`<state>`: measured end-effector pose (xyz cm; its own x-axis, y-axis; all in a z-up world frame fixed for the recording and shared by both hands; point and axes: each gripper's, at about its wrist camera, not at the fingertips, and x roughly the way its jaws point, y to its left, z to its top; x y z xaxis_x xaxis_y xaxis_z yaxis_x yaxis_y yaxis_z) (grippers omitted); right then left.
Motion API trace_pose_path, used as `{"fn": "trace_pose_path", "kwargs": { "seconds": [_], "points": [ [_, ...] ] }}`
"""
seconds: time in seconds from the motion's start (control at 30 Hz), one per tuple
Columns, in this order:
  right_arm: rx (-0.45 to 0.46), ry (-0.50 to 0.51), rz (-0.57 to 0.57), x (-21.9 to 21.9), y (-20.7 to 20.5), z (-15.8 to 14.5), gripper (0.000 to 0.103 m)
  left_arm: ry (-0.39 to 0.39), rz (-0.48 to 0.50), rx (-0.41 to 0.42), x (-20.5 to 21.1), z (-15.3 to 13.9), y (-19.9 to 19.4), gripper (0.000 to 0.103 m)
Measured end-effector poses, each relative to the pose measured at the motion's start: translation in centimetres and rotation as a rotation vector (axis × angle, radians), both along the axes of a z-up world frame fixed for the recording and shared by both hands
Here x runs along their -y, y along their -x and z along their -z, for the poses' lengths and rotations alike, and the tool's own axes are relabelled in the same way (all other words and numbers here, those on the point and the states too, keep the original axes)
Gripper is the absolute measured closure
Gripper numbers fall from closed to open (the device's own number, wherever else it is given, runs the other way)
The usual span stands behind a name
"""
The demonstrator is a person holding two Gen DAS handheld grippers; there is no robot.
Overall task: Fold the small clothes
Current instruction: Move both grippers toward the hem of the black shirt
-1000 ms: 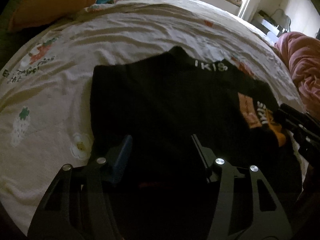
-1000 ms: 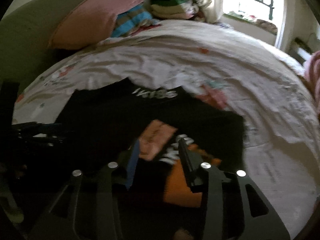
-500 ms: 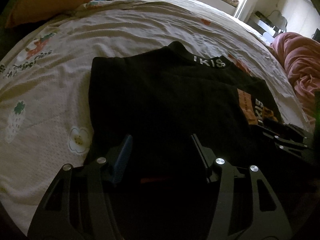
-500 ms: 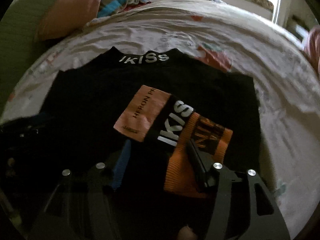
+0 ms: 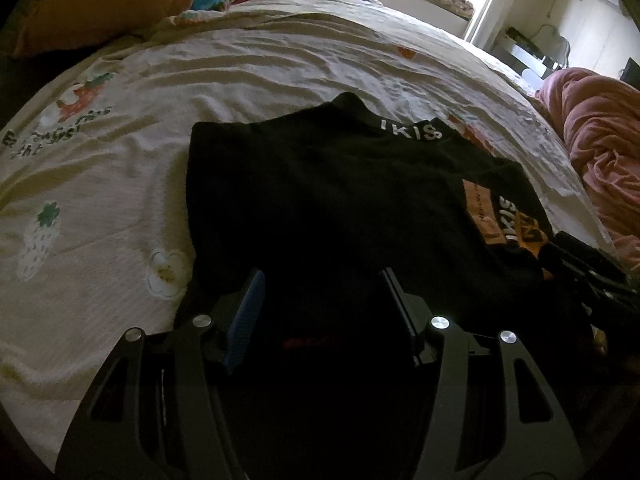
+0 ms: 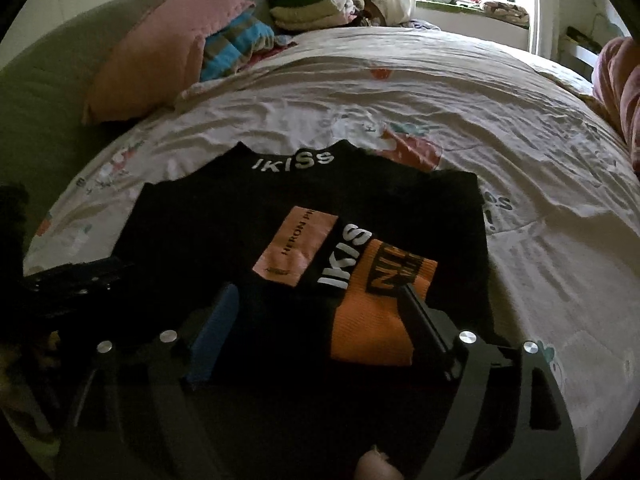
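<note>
While the black sweater lies spread across the middle of both frames, have a look at it: dark knit, white "IKISs" lettering on the collar at its upper edge, and one sleeve folded across the body, showing a peach label patch, more white lettering and an orange ribbed cuff. One sweater, that's the count, resting flat on the white printed bedsheet, strawberries and flowers dotted over it.

Two grippers in play. Low in the right wrist view, the right gripper has just been spreading its jaws, and they stand wide, released; the folded sleeve and cuff lie between the fingers, the dark finger right at the cuff's right edge, the blue-padded one off to the left, not pressing. From the left wrist view that same tool is a dark shape at the right edge.

Left gripper, bottom centre of its own view: jaws parted about halfway above the sweater's near hem, black fabric filling the gap. Whether it pinches cloth, I cannot tell; it's too dark down there.

Upper left of the right wrist view: one pink pillow, a striped blue textile against it, folded clothes behind. A pink blanket bunches at the right of the left wrist view.
</note>
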<state>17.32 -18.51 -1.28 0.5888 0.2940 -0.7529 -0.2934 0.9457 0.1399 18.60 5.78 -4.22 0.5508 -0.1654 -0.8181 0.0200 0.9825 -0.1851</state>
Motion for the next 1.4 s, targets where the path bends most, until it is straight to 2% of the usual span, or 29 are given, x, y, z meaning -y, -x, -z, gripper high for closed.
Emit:
{"fn": "trace_pose_path", "kwargs": {
  "seconds": [0.1,0.37,0.6,0.7,0.77,0.87,0.93,1.07,1.17,1.23,1.4],
  "points": [
    [0.007,-0.003,0.0,0.1,0.4,-0.3,0.015,0.005,-0.003,0.006,-0.1,-0.3,0.3,0.052],
    [0.034,-0.032,0.003,0.7,1.6,-1.6,0.011,-0.003,-0.014,0.028,-0.4,-1.3,1.5,0.051],
    [0.064,-0.04,0.0,1.1,2.5,-3.0,0.011,-0.008,-0.026,0.059,-0.8,-2.6,2.7,0.039],
    [0.069,-0.038,-0.002,1.2,2.8,-3.3,0.01,-0.009,-0.029,0.068,-1.0,-3.1,3.1,0.037],
    [0.073,-0.035,0.0,1.3,3.0,-3.4,0.01,-0.019,-0.029,0.081,-1.0,-3.5,3.5,0.031],
    [0.08,-0.027,0.005,1.4,3.2,-3.7,0.01,-0.035,-0.031,0.095,-1.1,-3.9,3.8,0.029],
    [0.087,-0.024,0.008,1.4,3.5,-3.9,0.01,-0.031,-0.036,0.101,-1.3,-4.1,4.1,0.022],
    [0.1,-0.022,0.003,1.3,4.0,-4.4,0.01,-0.039,-0.045,0.116,-1.5,-4.6,4.7,0.017],
    [0.107,-0.021,-0.003,1.3,4.4,-4.6,0.01,-0.054,-0.048,0.126,-1.5,-5.0,5.2,0.015],
    [0.113,-0.02,-0.002,1.3,4.7,-4.8,0.006,-0.059,-0.052,0.129,-1.5,-5.2,5.4,0.01],
    [0.126,-0.014,-0.006,1.3,5.4,-5.3,0.006,-0.05,-0.057,0.133,-1.7,-5.5,6.0,0.01]
  ]
}}
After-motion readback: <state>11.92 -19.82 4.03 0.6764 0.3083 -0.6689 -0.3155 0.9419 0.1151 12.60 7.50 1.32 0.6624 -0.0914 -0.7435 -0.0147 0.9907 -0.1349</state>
